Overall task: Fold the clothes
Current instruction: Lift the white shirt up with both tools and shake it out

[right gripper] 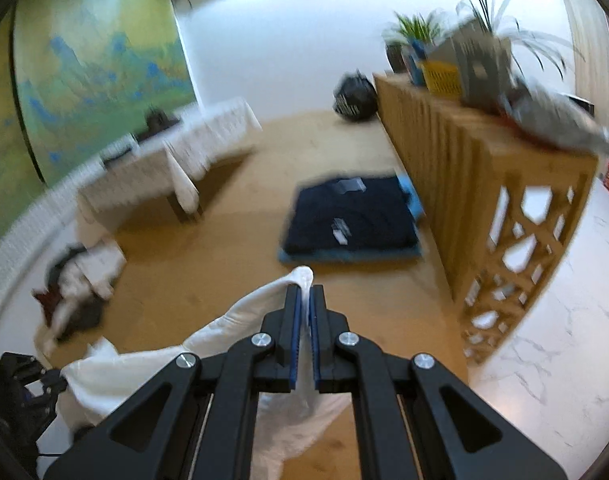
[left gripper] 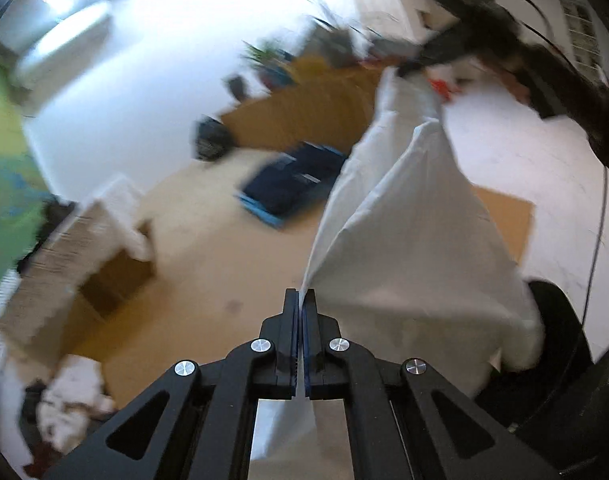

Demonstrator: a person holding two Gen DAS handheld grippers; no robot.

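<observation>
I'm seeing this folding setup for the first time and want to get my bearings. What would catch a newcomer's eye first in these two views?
First, the white garment, pinched in both the left gripper and the right gripper and hanging in the air between them. Next, the folded dark navy clothes on a blue mat on the tan floor, beside the wooden slatted cabinet. A heap of unfolded clothes lies at the left.

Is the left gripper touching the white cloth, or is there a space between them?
Touching. In the left wrist view, the left gripper has its fingers shut on an edge of the white cloth.
</observation>
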